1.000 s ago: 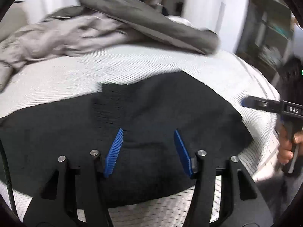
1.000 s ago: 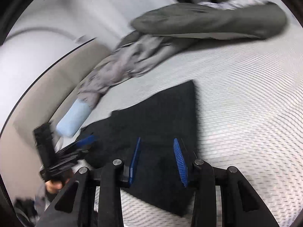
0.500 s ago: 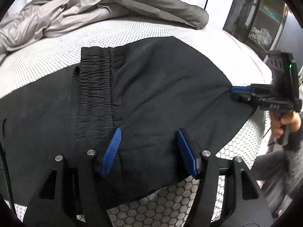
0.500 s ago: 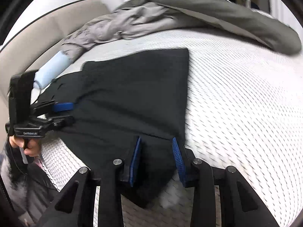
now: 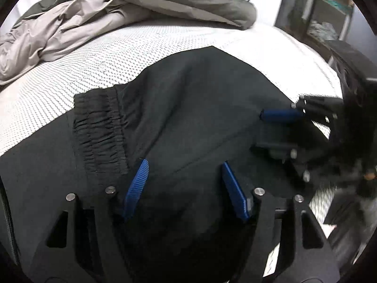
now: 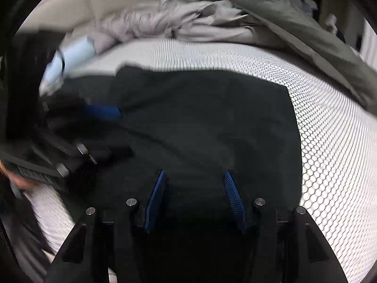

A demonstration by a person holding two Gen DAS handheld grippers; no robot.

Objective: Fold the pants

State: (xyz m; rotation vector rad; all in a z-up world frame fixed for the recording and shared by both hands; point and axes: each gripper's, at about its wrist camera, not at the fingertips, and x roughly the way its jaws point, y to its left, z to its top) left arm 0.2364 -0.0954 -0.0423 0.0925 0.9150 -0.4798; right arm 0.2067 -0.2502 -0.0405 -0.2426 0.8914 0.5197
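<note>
Black pants lie folded on a white mesh mattress, the gathered elastic waistband at the left. My left gripper is open, low over the near edge of the pants. My right gripper is open over the pants at their right end. Each gripper shows in the other's view: the right one at the right edge, the left one blurred at the left. Both sit close to the fabric; whether they touch it is unclear.
A grey crumpled blanket and a darker grey duvet lie along the far side of the mattress. A light blue roll lies at the far left in the right wrist view. Dark shelves stand beyond the bed's right side.
Both grippers have dropped lower and closer over the pants. The right gripper has moved in from beside the bed onto the pants' right end. Both stay open.
</note>
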